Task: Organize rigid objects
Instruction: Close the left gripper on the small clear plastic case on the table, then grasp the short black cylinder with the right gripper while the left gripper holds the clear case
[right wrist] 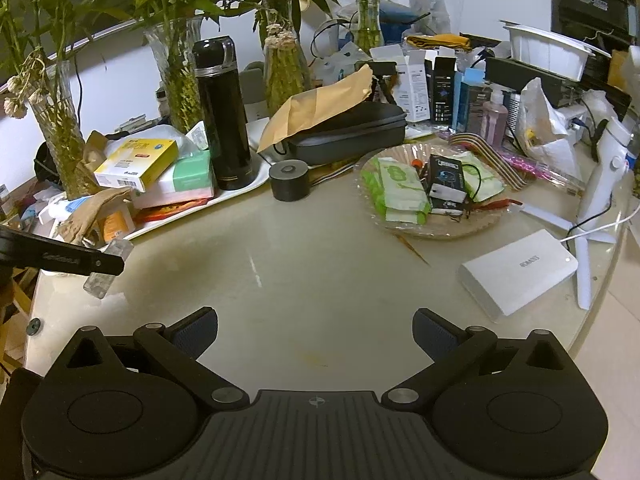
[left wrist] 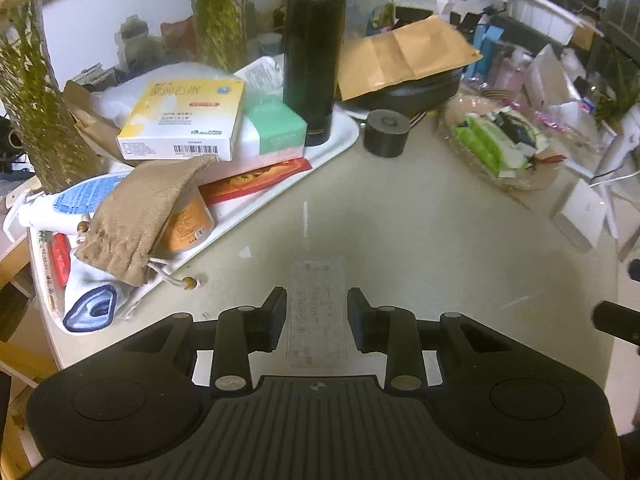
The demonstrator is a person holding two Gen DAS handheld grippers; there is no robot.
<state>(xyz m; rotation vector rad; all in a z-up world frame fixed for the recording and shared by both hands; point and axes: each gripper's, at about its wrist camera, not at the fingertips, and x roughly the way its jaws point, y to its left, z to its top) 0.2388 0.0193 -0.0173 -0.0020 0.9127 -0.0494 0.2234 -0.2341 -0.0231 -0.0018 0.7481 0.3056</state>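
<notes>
A small clear plastic box (left wrist: 318,312) with faint print is held between the pads of my left gripper (left wrist: 317,314), which is shut on it just above the pale tabletop. The right wrist view shows the same clear box (right wrist: 108,266) at the left, clamped at the tip of a black finger (right wrist: 80,260) and lifted off the table. To the box's left is a white tray (left wrist: 348,136) with a yellow carton (left wrist: 180,120), a green tissue pack (left wrist: 276,124), a black flask (left wrist: 312,60) and a burlap pouch (left wrist: 136,216). My right gripper (right wrist: 316,328) hangs open over bare table with nothing between its fingers.
A black cylinder (right wrist: 289,180) stands beside the tray. A glass plate (right wrist: 432,232) with green packets sits right of centre, and a white power bank (right wrist: 520,272) lies near the right edge. Vases of plants, a black case (right wrist: 348,136) under a brown envelope, and boxes crowd the back.
</notes>
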